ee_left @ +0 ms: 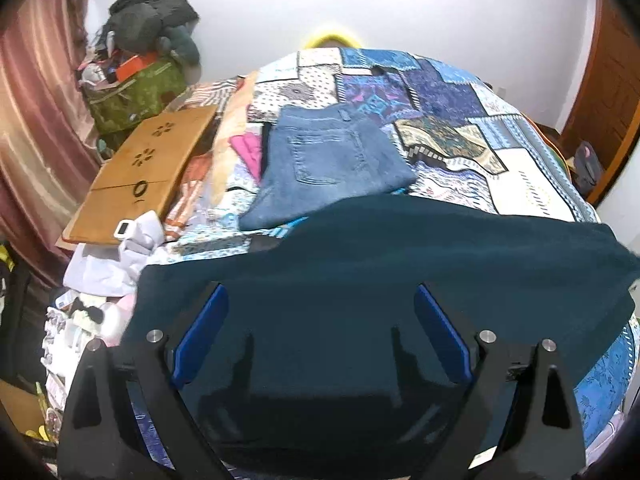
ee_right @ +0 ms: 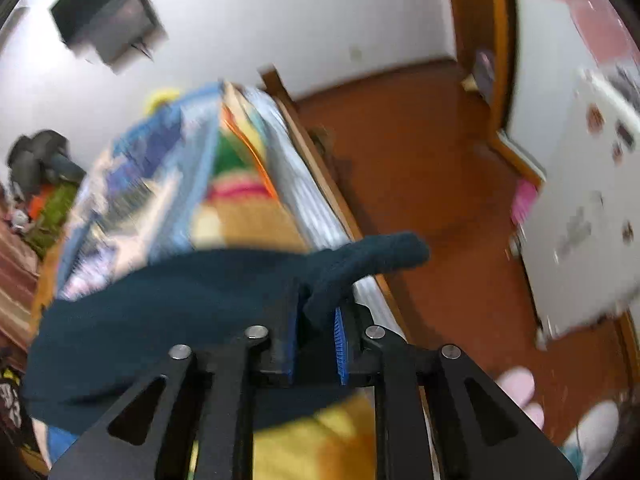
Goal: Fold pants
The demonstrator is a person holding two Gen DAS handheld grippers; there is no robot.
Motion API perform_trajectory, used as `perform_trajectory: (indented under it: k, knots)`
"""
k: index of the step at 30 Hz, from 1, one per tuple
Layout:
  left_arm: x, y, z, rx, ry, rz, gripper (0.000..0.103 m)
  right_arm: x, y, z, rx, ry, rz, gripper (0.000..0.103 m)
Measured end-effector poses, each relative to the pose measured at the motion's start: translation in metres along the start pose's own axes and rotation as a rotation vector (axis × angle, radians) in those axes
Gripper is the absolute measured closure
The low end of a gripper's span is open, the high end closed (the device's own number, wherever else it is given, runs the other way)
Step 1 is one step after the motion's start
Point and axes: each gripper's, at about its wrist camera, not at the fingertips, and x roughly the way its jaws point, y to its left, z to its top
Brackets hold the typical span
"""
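The dark teal pants [ee_left: 400, 280] are lying across the near edge of the bed [ee_left: 520, 184], in front of already folded jeans [ee_left: 328, 160]. The right gripper [ee_right: 318, 320] is pinching one end of them between narrowed fingers, while the left gripper [ee_left: 320, 332] is hovering above the cloth, fingers wide and holding nothing. Folding well likely means the left gripper is taking the matching end, keeping edges aligned and taut.

Your left tool [ee_left: 322, 334], black-framed with blue pads, points steeply downward with its jaws spread wide, pads touching nothing. Your right tool [ee_right: 318, 334], the same build, also angles downward, its jaws nearly together and pinching a bunched fold of dark teal fabric [ee_right: 360, 258].
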Motion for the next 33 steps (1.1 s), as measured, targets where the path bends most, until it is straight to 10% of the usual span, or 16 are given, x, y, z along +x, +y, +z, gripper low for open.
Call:
perform_trajectory:
  k: [5,11,21,33]
  knots:
    - [-0.008,0.029,-0.004,-0.054,-0.013,0.031,0.008,-0.004,-0.006,-0.016,-0.002,0.076,-0.119,0.068]
    - [-0.021,0.076,-0.007,-0.117,-0.044,0.081,0.008,-0.047,0.034,0.008,-0.119,-0.084,-0.322,0.043]
    - [-0.013,0.167,0.003,-0.196,-0.060,0.134,0.008,-0.079,0.196,0.030,-0.348,-0.232,0.049,0.034]
    - [0.084,0.233,0.009,-0.283,0.150,0.040,0.020,0.003,0.408,-0.014,-0.695,-0.057,0.391,0.033]
